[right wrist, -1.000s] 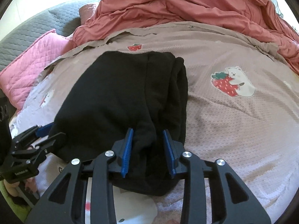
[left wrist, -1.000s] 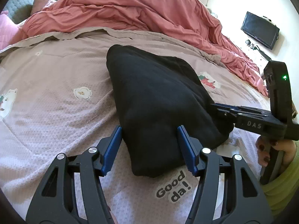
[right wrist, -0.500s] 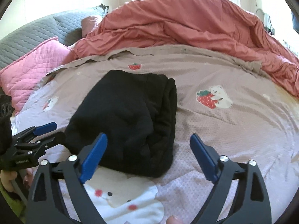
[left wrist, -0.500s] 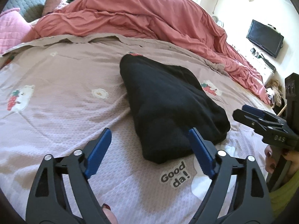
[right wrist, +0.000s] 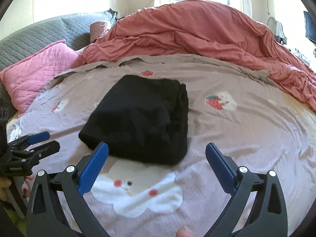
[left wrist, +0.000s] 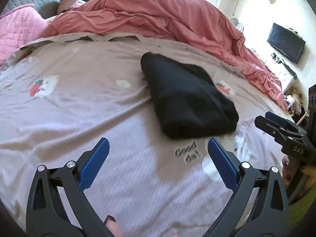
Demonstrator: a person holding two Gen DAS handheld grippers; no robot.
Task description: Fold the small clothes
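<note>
Covering the bed, the mauve printed sheet [right wrist: 246,138] carries the red duvet [right wrist: 187,31] behind the folded black garment [right wrist: 142,118]; left gripper [left wrist: 158,158] and right gripper [right wrist: 157,158] hover near its front edge, jaws spread apart, touching nothing.

- I saw the black garment [left wrist: 187,96] lying folded into a thick, compact bundle on the mauve bedsheet [left wrist: 79,108].
- Its fabric looked dark and soft, with no print I could make out.
- In the right wrist view, the layered edges stacked along its right side [right wrist: 180,114].
- Its near end sat just beyond a white cartoon print [right wrist: 138,193].
</note>
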